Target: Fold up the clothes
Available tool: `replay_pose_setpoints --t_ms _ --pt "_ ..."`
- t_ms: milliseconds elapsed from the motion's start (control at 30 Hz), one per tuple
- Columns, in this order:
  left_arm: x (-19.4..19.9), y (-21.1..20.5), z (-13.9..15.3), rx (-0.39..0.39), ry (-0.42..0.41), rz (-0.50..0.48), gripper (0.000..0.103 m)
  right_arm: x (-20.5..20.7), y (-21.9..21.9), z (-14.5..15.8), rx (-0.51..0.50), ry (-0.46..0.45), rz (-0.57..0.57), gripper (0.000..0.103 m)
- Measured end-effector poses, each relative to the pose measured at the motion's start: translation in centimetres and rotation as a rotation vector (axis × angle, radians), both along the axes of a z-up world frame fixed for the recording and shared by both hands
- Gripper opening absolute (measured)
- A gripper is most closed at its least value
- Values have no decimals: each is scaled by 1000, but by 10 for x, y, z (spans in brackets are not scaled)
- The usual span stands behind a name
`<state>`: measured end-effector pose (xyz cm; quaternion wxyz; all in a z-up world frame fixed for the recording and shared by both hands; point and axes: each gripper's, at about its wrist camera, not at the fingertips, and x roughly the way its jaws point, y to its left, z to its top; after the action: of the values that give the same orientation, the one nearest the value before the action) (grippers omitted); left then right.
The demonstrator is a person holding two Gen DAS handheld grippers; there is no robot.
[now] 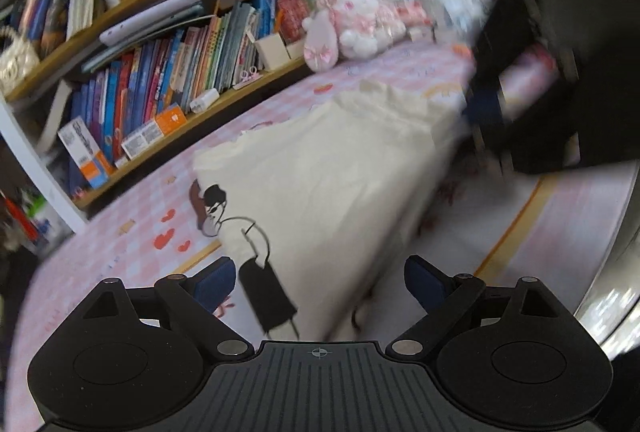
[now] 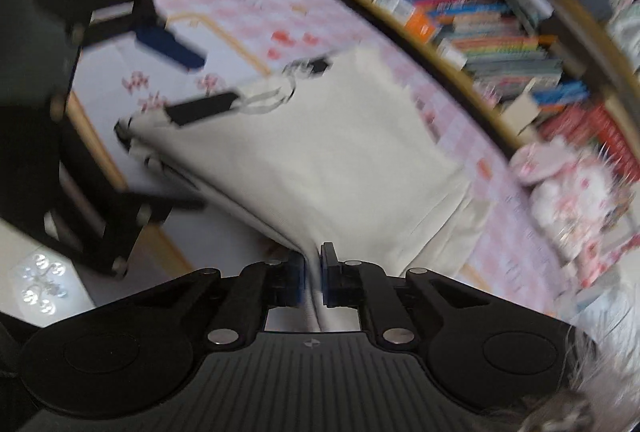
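While the right gripper (image 2: 313, 274) pinched a fold of the cream garment (image 2: 320, 152), the left gripper (image 1: 320, 284) hung spread above its printed end.

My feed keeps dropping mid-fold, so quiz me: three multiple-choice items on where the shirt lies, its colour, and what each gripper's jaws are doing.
1. The shirt lies on:
A. a bare wooden floor
B. the pink checked cloth
C. a shelf among books

2. The shirt's fabric is:
A. cream
B. navy
C. red

3. The jaws stand:
A. both open
B. left shut on the fabric, right open
C. right gripper shut on the fabric, left gripper open

Answers:
1 B, pink checks show all round the fabric.
2 A, it is pale cream with a black cartoon print.
3 C, the fabric runs pinched between the right jaws, while the left jaws stand wide apart, holding nothing.
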<state>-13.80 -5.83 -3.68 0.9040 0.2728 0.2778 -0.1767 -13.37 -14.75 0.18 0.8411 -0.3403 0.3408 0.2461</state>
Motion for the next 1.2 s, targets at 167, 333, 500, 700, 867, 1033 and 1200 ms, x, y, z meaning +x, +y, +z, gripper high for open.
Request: replay_pose_setpoints --t_ms 167,333,500,700,867,1033,1200 --pt "-9 -4 -9 102 -37 -39 63 4 -1 10 -3 -22 -1 7" --pt "-17 -6 -17 191 -73 -81 43 -1 -5 5 -6 -13 -4 7" --pt "-24 -7 -16 222 -113 -118 10 -9 -9 -8 -12 -4 -13 7" --pt "-22 -1 6 148 -141 -120 7 -23 -13 -33 -79 -51 -8 26" --pt "-16 1 13 133 -130 -114 8 -32 -18 -52 -154 -89 14 26" --pt "-15 2 14 119 -119 -108 8 -36 -21 -56 -191 -119 26 26" --pt "-13 4 18 92 -109 -94 8 -36 -23 -59 -228 -142 24 30"
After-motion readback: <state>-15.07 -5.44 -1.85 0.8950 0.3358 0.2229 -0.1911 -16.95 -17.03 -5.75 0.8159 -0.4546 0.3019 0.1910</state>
